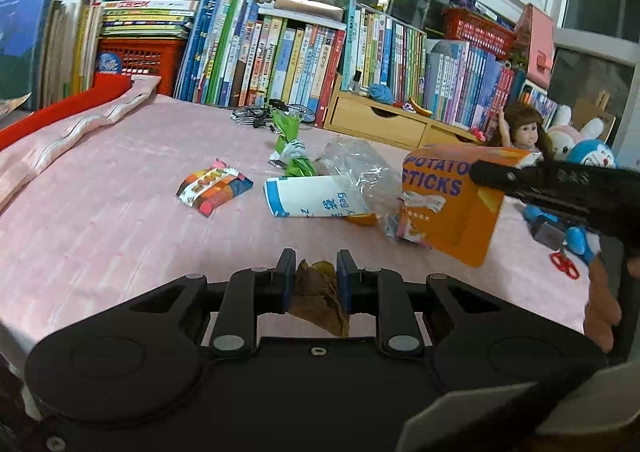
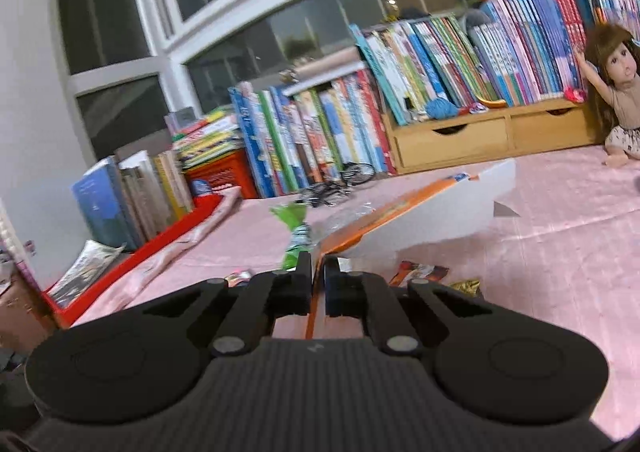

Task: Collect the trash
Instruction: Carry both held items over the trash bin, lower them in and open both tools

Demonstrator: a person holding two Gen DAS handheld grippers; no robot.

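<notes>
item one: your left gripper, blue pads pinching a crumpled brown leaf-like scrap, dry and papery, held just above the pink striped cloth.

item two: your right gripper, jaws pressed tight on the edge of an orange snack box, flat cardboard, printed "potato sticks" in blue capitals; it hangs tilted, lifted off the cloth, its pale inner face showing in the right wrist view.

item three: trash left lying on the cloth. a white-and-blue carton, lying on its side, chinese characters and "88g" legible; a crinkled clear plastic bag draped over it; a green twisted wrapper, glossy; a multicoloured striped foil wrapper, flat, well apart to the left.

item four: surroundings. rows of upright picture books, spines too small to read; a long-haired doll beside plush toys.
</notes>
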